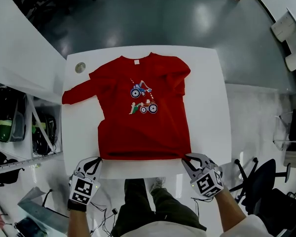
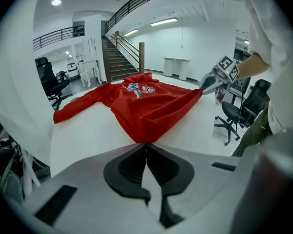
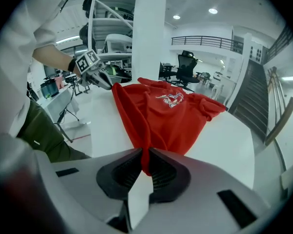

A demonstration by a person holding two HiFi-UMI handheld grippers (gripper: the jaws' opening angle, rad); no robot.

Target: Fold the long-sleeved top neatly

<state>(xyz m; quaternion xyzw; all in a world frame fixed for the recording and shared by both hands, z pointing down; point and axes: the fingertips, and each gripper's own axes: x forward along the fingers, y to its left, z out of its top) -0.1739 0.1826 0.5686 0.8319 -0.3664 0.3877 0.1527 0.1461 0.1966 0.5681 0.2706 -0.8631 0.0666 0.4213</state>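
A red long-sleeved top (image 1: 143, 112) of soft, thin cloth is lying flat with its front facing up, and small tractor pictures (image 1: 140, 98) are showing on its chest. One sleeve (image 1: 79, 94) is sticking out long and straight on the left gripper's side. The other sleeve (image 1: 180, 78) is lying bunched over the body on the right gripper's side. The top is resting on a smooth white table (image 1: 207, 107) with rounded corners, and a small grey round disc (image 1: 80, 67) is sitting near the table's far corner, well beyond the left gripper. The floor (image 1: 187, 19) beyond the table is looking dark grey and shiny. Black office chairs (image 1: 259, 181) are standing off to the right gripper's side, and a staircase with dark rails (image 2: 119, 67) is rising in the big white room. The left gripper (image 1: 97, 161) is pinching the near hem corner on its side, with its jaws pressed together on the thin red cloth right at their tips (image 2: 146, 144). The right gripper (image 1: 186, 158) is clamping the other near hem corner, and a fold of red cloth is sitting deep between its ribbed black pads (image 3: 145, 155). The rest of the top is spreading away from both grippers, across the table.
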